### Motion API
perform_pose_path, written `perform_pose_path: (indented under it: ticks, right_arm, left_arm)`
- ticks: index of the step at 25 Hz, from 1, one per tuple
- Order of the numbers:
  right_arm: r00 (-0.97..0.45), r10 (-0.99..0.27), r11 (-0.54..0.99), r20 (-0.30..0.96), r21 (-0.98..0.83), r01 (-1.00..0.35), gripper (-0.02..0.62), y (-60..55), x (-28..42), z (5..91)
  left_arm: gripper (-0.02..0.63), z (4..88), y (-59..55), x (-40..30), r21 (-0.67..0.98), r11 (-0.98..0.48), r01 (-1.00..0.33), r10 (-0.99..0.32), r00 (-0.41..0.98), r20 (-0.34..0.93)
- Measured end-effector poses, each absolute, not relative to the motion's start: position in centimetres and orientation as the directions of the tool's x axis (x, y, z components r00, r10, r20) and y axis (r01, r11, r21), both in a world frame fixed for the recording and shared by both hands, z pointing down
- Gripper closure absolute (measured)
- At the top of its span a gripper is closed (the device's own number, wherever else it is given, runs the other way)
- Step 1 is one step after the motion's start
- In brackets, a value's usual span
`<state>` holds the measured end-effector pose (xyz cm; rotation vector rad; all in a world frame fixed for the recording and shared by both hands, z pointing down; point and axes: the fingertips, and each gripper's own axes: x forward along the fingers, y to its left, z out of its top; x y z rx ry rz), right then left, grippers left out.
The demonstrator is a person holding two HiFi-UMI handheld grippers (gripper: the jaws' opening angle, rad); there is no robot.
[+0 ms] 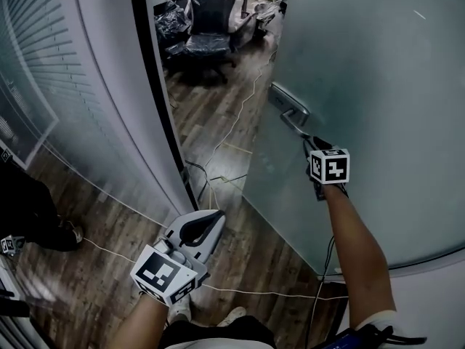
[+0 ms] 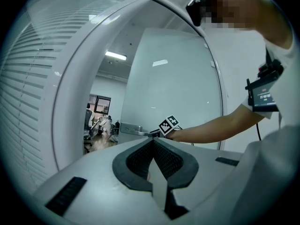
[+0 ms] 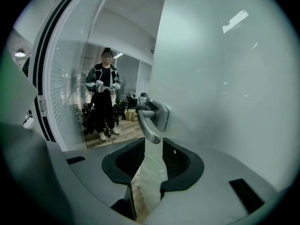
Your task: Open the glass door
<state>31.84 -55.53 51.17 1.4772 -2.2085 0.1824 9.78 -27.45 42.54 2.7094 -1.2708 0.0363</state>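
**Tool grips handle of glass door standing ajar**

Nearest the camera, the left tool (image 1: 215, 218) hangs low over the wood-pattern floor (image 1: 254, 246). Its jaws are together with nothing between them, and its marker cube faces up. A white cable (image 1: 240, 118) trails across the boards beneath it and runs on through the doorway.

Farther in and to the right, the right tool (image 1: 305, 138) reaches out on a bare arm to the metal door handle (image 1: 289, 111). Its jaws are partly spread and closed on the free end of the lever, which its own view shows sitting between the two dark pads (image 3: 180, 158).

The frosted glass door (image 1: 378, 86) fills the right side of the scene and stands ajar, its handle edge clear of the black door frame (image 1: 155, 78). A frosted glass wall (image 1: 94, 86) stands to the left.

Through the gap, a black office chair (image 1: 209, 24) stands in the far room. The right gripper view also shows a person (image 3: 104, 93) in dark clothes standing beyond the opening.
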Motion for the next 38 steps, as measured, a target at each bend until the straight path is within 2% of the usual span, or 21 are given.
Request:
perform_pose_path:
  ticks: [5,7,13,21,30,38]
  right_arm:
    - [-0.349,-0.863,0.420,0.365,0.132,-0.898,0.479,-52.2,31.0,47.4]
    - [-0.360,-0.879,0.419,0.314,0.144,-0.897,0.545,-49.7,30.5,45.8]
    - [-0.376,-0.906,0.406,0.197,0.150,-0.901,0.592,-41.8,29.3,41.2]
    - [-0.363,-0.926,0.375,0.107,0.135,-0.917,0.592,-31.3,25.5,35.6]
    - [-0.288,-0.957,0.285,-0.023,0.080,-0.955,0.592,-19.6,19.3,31.3]
    - [-0.277,-0.959,0.268,-0.061,0.119,-0.956,0.592,-14.4,13.8,27.0]
  left_arm:
    - [0.606,41.3,-27.2,9.7,0.114,-0.646,-0.755,-0.752,0.655,0.074]
    - [0.606,41.2,-27.0,9.6,0.112,-0.654,-0.749,-0.747,0.662,0.066]
    - [0.606,40.0,-25.7,9.4,0.101,-0.690,-0.716,-0.716,0.697,0.045]
    - [0.606,36.5,-24.3,6.8,0.098,-0.739,-0.667,-0.668,0.744,0.022]
    - [0.606,33.4,-20.8,2.3,0.078,-0.812,-0.578,-0.581,0.814,-0.012]
    - [0.606,30.8,-19.5,-0.5,0.100,-0.850,-0.517,-0.521,0.853,-0.027]
